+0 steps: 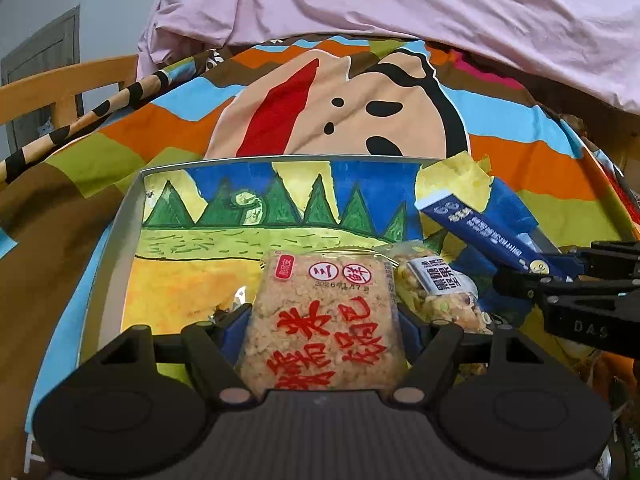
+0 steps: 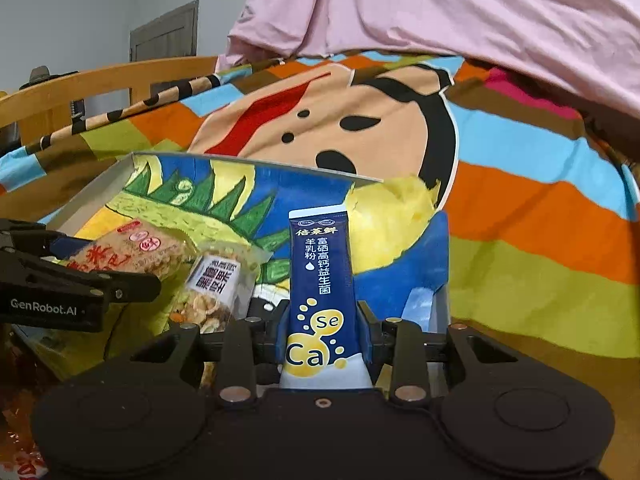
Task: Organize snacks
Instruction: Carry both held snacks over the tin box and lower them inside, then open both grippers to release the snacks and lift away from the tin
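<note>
My left gripper (image 1: 322,326) is shut on a clear pack of rice crisp (image 1: 320,320) with red characters, held over the painted box (image 1: 132,208). My right gripper (image 2: 322,320) is shut on a dark blue milk-powder stick sachet (image 2: 320,280), held upright over the box's right side. The sachet (image 1: 484,236) and right gripper (image 1: 536,280) show at the right in the left wrist view. The rice crisp (image 2: 128,252) and left gripper (image 2: 100,280) show at the left in the right wrist view. A nut-brittle pack (image 1: 436,292) lies in the box, also in the right wrist view (image 2: 212,292).
The box (image 2: 100,188) sits on a bright striped cartoon blanket (image 1: 360,100), also in the right wrist view (image 2: 540,200). A pink quilt (image 1: 400,0) is heaped behind. A wooden bed rail (image 1: 60,84) runs along the far left. More snack wrappers (image 2: 24,456) lie at the lower left.
</note>
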The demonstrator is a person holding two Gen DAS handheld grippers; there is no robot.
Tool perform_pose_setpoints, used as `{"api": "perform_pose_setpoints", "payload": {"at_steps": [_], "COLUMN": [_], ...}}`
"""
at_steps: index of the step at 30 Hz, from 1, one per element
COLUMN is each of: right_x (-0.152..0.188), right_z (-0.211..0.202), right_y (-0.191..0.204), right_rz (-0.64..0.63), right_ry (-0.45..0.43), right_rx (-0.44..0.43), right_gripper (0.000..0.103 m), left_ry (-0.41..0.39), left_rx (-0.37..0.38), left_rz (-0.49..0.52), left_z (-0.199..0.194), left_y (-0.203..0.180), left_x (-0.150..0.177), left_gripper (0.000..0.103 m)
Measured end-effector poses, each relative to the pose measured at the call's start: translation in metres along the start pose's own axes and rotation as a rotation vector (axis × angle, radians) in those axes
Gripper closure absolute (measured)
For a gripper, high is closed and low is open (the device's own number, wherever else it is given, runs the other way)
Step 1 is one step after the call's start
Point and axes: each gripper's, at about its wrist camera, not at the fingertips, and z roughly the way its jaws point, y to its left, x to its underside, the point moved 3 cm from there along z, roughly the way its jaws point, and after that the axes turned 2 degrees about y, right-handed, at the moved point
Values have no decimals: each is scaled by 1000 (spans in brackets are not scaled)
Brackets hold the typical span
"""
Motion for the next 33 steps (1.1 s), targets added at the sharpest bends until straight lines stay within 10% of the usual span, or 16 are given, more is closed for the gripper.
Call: {"api": "perform_pose_setpoints", "payload": {"at_steps": [8,14,33], "right_x": [0,-5,-17], "right_z": [5,-13,-119], "right_y": [-3,-4,13], "right_rz": [15,26,45], "right_ry": [25,-32,-227], "right_rx": [0,6,-4], "right_gripper": [64,42,4], "left_ry": [10,1,-250], "left_rx": [-1,49,9], "left_rz": [3,-48,-119], "left_z": [2,-7,-125], "left_y": [-1,5,9], "left_x": [-1,0,6], "left_gripper": [26,17,1]}}
